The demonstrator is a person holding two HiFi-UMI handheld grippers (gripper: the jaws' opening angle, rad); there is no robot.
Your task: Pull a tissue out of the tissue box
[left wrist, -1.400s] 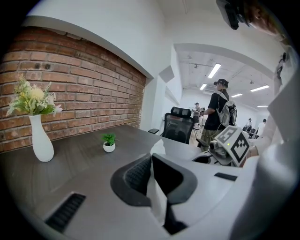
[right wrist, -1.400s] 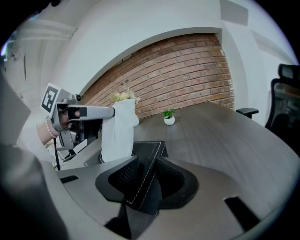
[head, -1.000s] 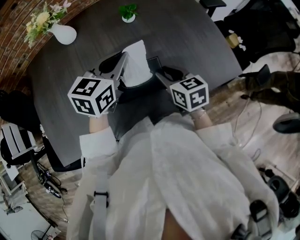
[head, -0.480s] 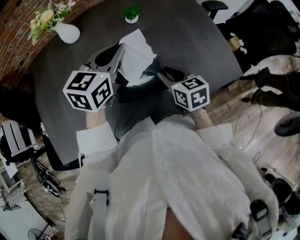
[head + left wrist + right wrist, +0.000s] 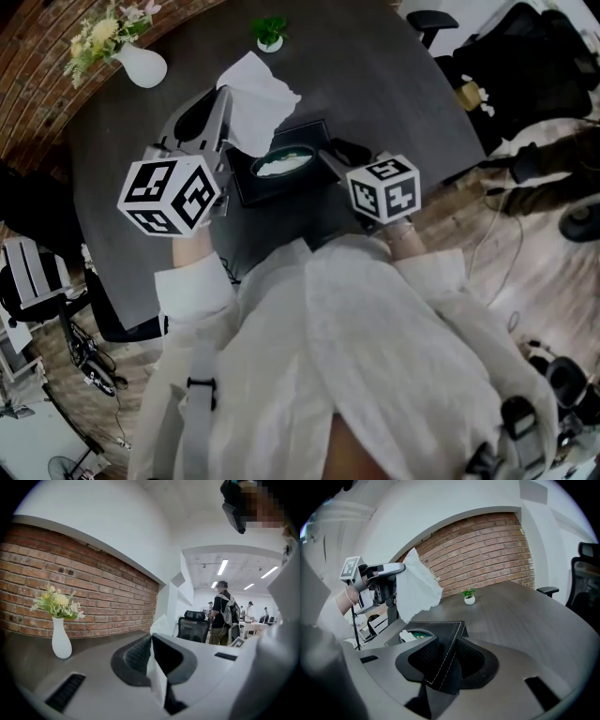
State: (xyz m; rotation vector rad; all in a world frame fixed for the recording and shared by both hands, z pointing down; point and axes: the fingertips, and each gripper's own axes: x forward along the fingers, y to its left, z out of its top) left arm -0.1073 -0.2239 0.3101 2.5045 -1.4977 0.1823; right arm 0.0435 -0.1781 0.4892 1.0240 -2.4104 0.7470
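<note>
Left tongs (image 5: 223,117) hold tissue (image 5: 255,98) aloft; right tongs (image 5: 330,156), angled down, clamp box (image 5: 242,185) corner.

Left gripper (image 5: 152,656) high, jaws pinched on tissue (image 5: 255,98); right gripper (image 5: 446,660) lower (jaws clamped on tissue box (image 5: 440,629) corner).

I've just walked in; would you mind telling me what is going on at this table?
A person is working with two handheld grippers at a dark table. The left gripper has its jaws shut on a white tissue, held up above the black tissue box and apparently clear of its opening. The right gripper has its jaws clamped on a corner of the box, steadying it. A second tissue shows in the opening.
</note>
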